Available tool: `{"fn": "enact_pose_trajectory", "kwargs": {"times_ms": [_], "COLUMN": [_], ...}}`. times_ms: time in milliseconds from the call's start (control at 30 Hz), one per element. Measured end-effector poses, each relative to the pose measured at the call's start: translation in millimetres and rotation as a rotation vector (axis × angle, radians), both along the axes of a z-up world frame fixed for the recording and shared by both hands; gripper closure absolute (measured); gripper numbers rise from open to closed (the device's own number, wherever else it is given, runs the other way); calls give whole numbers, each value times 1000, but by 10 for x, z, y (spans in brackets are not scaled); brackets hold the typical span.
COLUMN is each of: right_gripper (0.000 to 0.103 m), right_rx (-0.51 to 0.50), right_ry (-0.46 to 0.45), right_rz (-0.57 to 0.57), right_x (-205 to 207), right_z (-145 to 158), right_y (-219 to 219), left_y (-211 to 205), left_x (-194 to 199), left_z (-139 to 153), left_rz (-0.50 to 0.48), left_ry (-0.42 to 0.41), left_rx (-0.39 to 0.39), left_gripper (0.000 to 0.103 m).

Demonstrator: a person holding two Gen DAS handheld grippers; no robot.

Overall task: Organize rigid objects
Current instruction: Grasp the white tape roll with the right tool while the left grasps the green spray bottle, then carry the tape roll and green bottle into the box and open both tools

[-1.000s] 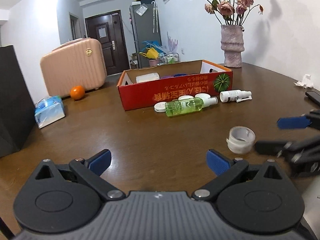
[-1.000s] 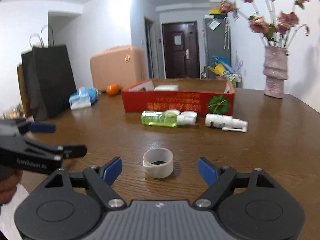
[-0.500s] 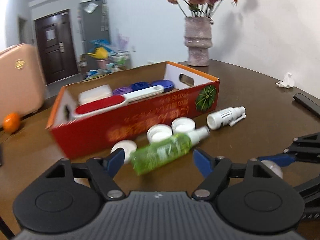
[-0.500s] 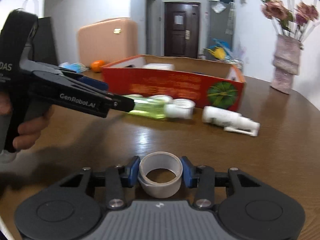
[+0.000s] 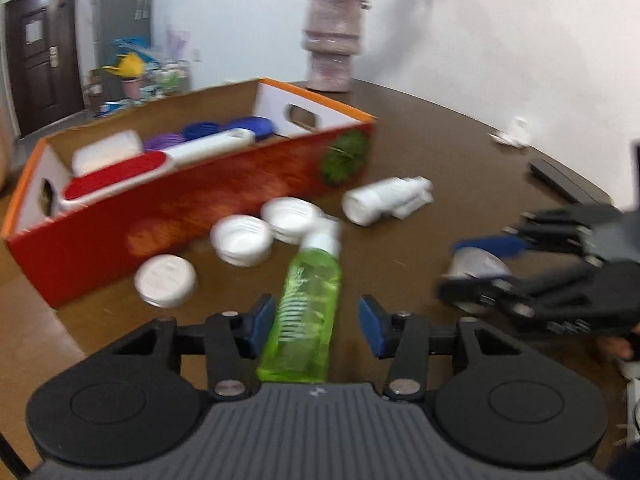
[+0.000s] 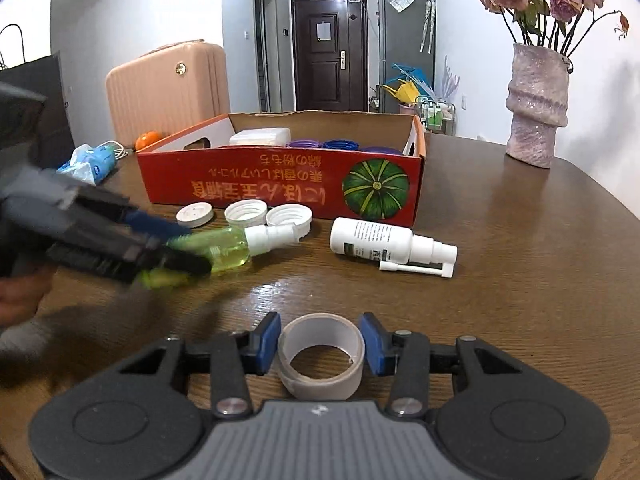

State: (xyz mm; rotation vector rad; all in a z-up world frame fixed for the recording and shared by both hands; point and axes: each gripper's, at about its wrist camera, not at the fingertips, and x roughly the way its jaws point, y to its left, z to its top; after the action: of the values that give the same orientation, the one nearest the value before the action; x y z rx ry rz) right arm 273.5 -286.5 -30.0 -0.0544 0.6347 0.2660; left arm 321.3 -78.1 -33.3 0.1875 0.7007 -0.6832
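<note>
Meanwhile, left tongs (image 5: 316,324), a second earlier spread over bare surface (image 6: 520,248), now straddled the green bottle (image 5: 306,312) unclosed near the red box (image 6: 280,184)'s front wall, while right tongs (image 6: 320,344) pinched the tape roll (image 6: 321,356) near the surface's front edge—both pickups nearly secured.

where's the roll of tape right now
The roll of tape sits between the right hand-held gripper pads in its wrist view, on the table in front of the white spray bottle.

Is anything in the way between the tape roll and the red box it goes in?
Yes. Between the tape roll, in the right gripper, and the red box lie the green bottle, white spray bottle and three white caps. Lifted over them, nothing visible blocks the open top.
</note>
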Motion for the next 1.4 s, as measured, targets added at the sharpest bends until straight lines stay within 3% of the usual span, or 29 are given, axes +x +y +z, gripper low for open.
{"fn": "enact_pose_trajectory", "kwargs": {"times_ms": [133, 167, 200, 233, 567, 833, 1000, 1100, 1233, 1400], "right_gripper": [58, 58, 58, 59, 61, 61, 61, 61, 61, 61], "right_rx": [-20, -24, -22, -20, 13, 40, 57, 57, 73, 28], "right_ry": [4, 5, 6, 8, -6, -114, -184, -223, -182, -101], "right_rz": [2, 6, 11, 15, 11, 26, 82, 112, 103, 56], "right_x": [8, -3, -22, -47, -352, -532, -279, 76, 823, 1660], "right_z": [-34, -29, -24, -23, 30, 288, 663, 941, 1110, 1005], "right_y": [62, 75, 79, 78, 53, 168, 168, 168, 147, 114], "left_y": [-200, -239, -264, -278, 25, 278, 221, 150, -1, -83], "left_x": [-41, -60, -83, -119, -731, -704, -248, 209, 809, 1371], "left_z": [-104, -114, -116, -113, 88, 487, 901, 1051, 1011, 792], "left_rz": [13, 15, 11, 22, 155, 236, 204, 190, 182, 114], "left_ry": [-19, -34, -41, -45, -80, -202, -303, -303, -299, -273], "left_rx": [41, 43, 37, 30, -24, -6, 39, 61, 138, 195], "left_gripper": [54, 58, 71, 72, 72, 72, 72, 72, 72, 72]}}
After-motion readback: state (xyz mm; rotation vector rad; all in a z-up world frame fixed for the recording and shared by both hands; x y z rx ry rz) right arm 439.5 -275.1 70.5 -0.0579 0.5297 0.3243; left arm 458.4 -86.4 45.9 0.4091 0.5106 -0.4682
